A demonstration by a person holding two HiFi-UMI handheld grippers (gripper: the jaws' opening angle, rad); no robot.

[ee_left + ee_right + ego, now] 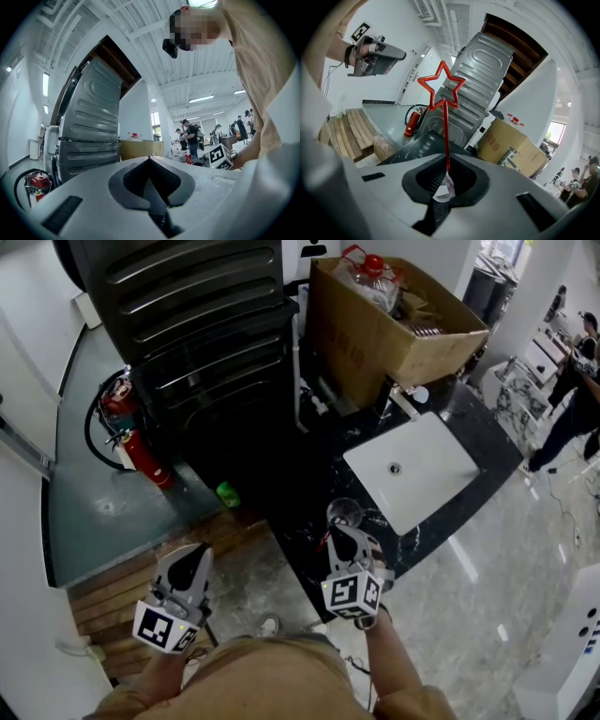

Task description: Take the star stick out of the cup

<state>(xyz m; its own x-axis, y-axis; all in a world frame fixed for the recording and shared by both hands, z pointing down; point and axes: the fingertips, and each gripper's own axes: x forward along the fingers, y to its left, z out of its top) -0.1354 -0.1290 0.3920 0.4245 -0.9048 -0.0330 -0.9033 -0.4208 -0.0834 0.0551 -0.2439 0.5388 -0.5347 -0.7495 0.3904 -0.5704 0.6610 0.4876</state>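
**Star stick (442,96) pinched low on its stem in the closed right gripper (443,174)**
It is judged light, thin and slippery, best gripped by the stem. A clear cup (344,512) is seen just ahead on the dark surface (356,432). The left gripper (151,174) is closed and empty.

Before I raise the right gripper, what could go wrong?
1. The cup looks unheld near the counter's edge, and the left gripper is off to the side, jaws shut on nothing. If the stick drags on the rim, the cup may tip or fall.
2. The right gripper holds the thin stick low down, far below its star top, so the top could swing or the stick could slip in the jaws.
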